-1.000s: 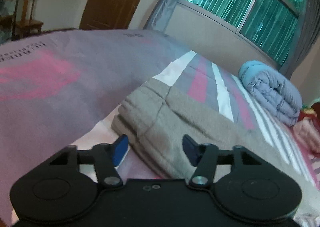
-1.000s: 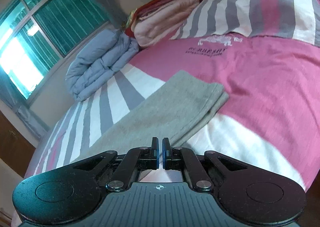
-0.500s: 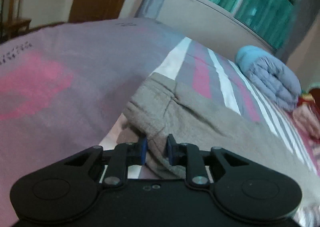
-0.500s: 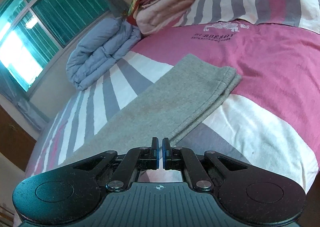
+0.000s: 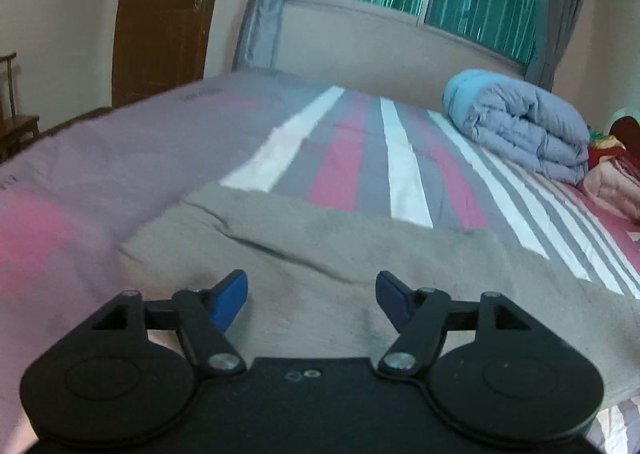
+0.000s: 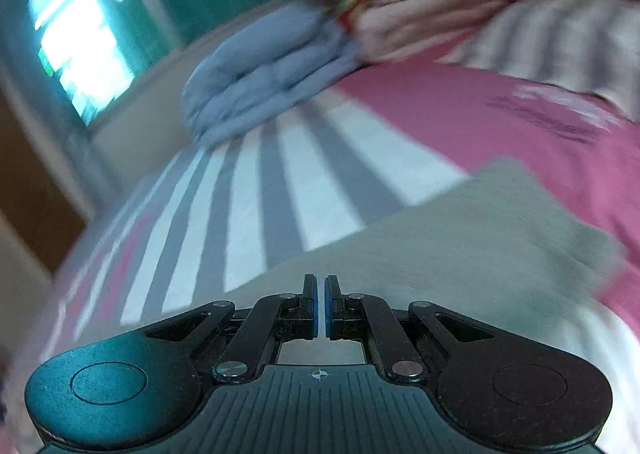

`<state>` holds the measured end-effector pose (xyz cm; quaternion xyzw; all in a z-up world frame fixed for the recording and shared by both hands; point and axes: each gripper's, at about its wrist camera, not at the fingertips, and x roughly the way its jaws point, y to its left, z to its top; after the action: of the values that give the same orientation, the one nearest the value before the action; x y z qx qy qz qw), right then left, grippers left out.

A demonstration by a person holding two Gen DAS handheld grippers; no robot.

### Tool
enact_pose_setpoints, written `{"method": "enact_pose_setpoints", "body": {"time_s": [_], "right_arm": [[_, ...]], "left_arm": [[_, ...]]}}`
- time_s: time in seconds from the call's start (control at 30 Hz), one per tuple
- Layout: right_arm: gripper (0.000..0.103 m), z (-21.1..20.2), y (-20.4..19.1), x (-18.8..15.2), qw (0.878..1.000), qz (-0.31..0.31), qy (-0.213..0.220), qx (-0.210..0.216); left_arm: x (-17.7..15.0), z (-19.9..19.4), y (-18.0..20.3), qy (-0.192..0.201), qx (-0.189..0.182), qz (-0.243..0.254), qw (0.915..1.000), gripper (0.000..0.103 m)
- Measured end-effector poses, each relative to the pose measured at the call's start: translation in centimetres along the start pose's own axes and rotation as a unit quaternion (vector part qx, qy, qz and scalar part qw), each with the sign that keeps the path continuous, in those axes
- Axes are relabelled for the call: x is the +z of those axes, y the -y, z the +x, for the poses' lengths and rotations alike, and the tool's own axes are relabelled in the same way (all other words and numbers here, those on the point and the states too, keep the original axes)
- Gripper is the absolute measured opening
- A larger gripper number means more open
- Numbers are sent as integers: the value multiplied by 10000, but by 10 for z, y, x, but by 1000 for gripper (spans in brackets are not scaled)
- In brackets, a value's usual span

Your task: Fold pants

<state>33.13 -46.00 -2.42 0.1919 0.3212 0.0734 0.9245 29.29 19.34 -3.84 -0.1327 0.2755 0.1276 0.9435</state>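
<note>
So the grey pants are lying flat across the striped bed, the left gripper has just been opening its jaws wide above the cloth with nothing pinched, probably lining up a grab, while the right gripper hovers with jaws closed on nothing.

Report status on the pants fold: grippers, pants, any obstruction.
Left gripper open, jaws just opened, over the grey pants, nothing gripped. Right gripper shut. Pants flat on the striped bedspread. Folded blue duvet well clear.
</note>
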Motion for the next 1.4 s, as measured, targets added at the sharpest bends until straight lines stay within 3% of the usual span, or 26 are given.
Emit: {"method": "enact_pose_setpoints", "body": {"time_s": [0.07, 0.17, 0.23, 0.4, 0.47, 0.6, 0.63, 0.67, 0.7, 0.73, 0.8, 0.83, 0.87, 0.93, 0.97, 1.03, 1.13, 1.2, 1.33, 1.4], "right_arm": [[3, 25, -17, 3, 9987, -499, -89, 2], [3, 60, -15, 6, 9958, -813, -303, -299], [3, 71, 4, 10, 9917, -888, -361, -860], [3, 47, 89, 36, 9820, -123, -64, -1885], [3, 23, 116, 45, 9862, 469, 13, -1589], [4, -36, 132, 36, 9892, 810, 383, -1158], [16, -47, 132, 32, 9899, 815, 375, -1096], [55, -57, 132, 23, 9894, 895, 405, -1066], [77, -69, 133, 14, 9879, 1056, 524, -1004], [94, -79, 135, 7, 9860, 1218, 663, -922], [92, -90, 141, -6, 9827, 1575, 711, -671], [87, -90, 145, -11, 9801, 1767, 658, -618], [78, -92, 145, -10, 9784, 1867, 621, -641], [74, -88, 148, -10, 9757, 1993, 545, -730], [66, -83, 148, -10, 9754, 1969, 404, -910], [35, -72, 135, -5, 9773, 1685, 135, -1275], [35, -67, 83, 3, 9948, 781, 400, -508], [35, -43, 35, 6, 9993, 169, 107, 310], [35, 20, -69, 0, 9873, -652, -404, 1394], [35, 50, -117, -6, 9790, -937, -591, 1710]], "left_arm": [[-10, 15, -1, -309, 155, 4, 9994, 66], [-30, 18, -4, -292, 152, 383, 9987, 67], [-32, 14, -4, -252, 101, 538, 9982, 67], [-35, 11, -8, -236, 8, 550, 9982, 68], [-36, 13, -7, -214, 45, 589, 9980, 68], [-37, 8, -2, -201, 117, 565, 9981, 69], [-36, 6, -1, -223, 108, 531, 9983, 72], [-36, 5, 1, -233, 111, 517, 9983, 73], [-36, 2, 2, -238, 136, 504, 9984, 74], [-36, -1, 4, -244, 135, 504, 9983, 74], [-36, -6, 6, -199, 140, 497, 9985, 75], [-38, -7, 6, -206, 110, 486, 9985, 76], [-40, -7, 6, -245, 121, 537, 9982, 76], [-42, -3, 9, -394, 154, 704, 9966, 76], [-37, -3, 9, -460, 160, 701, 9964, 76], [-25, -10, 8, -303, 192, 617, 9974, 74], [-7, -16, -6, 141, 425, 448, 9980, 76], [3, -9, -22, 116, 550, 186, 9982, 74], [23, 8, -54, 106, 725, -160, 9972, 72], [33, 20, -66, -32, 632, -245, 9977, 72]]}}
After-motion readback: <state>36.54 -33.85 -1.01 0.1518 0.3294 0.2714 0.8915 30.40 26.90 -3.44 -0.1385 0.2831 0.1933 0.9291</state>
